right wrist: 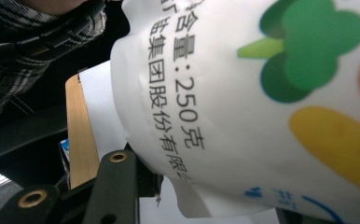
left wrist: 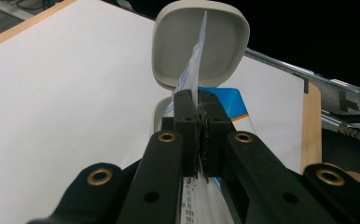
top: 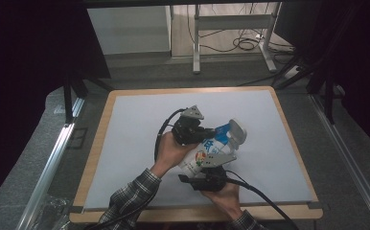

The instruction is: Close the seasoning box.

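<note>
A white pouch [top: 207, 152] printed with blue panels and vegetable pictures is held above the white table mat [top: 135, 129] between both grippers. A pale grey flip lid [top: 238, 130] stands open at its far end. My left gripper [top: 208, 130] is shut on a thin flap of the pouch [left wrist: 194, 70] just below the grey lid [left wrist: 201, 42]. My right gripper [top: 215, 167] grips the pouch's lower end from the near side. In the right gripper view the pouch [right wrist: 243, 93] bulges between the jaws and hides the right jaw.
The mat lies on a wood-edged table [top: 288, 213]. Metal rails [top: 53, 158] run along both sides. Beyond the far edge stand a desk frame [top: 196, 43] and loose floor cables [top: 245, 44]. A plaid-sleeved forearm [top: 130, 196] comes in from the bottom.
</note>
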The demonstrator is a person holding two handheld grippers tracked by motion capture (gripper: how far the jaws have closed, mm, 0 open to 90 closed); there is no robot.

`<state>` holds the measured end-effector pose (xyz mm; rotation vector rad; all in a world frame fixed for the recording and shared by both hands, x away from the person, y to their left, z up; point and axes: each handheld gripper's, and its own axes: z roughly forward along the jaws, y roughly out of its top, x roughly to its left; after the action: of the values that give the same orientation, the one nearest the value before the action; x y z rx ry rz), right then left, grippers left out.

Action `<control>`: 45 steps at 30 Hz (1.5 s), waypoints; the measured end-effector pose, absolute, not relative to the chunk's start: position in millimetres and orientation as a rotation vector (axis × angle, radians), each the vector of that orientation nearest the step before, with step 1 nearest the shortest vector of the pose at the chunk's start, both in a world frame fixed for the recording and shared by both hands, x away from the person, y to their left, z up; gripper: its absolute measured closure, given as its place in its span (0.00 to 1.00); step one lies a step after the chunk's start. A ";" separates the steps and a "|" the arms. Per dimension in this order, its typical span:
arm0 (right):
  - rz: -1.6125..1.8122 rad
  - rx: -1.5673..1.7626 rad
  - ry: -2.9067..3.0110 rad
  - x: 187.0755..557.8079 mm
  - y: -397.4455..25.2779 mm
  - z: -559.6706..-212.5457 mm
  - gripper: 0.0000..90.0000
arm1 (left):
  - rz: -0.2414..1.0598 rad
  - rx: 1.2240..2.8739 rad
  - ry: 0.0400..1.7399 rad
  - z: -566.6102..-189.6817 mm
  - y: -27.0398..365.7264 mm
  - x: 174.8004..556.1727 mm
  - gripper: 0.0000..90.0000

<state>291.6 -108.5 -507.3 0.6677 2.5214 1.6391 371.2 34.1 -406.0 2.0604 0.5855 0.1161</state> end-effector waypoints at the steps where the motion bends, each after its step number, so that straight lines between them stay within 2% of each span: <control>1: 1.640 0.670 2.522 291.5 -108.5 -507.1 0.63 | 0.114 2.061 0.585 -406.1 33.9 371.6 0.97; 45: 1.680 0.693 2.518 289.9 -109.0 -499.0 0.63 | 0.079 2.100 0.642 -402.5 26.4 381.4 0.97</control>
<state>289.9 -109.0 -499.0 0.6925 2.5179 1.6800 381.4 26.4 -402.5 2.0995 0.6420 0.0787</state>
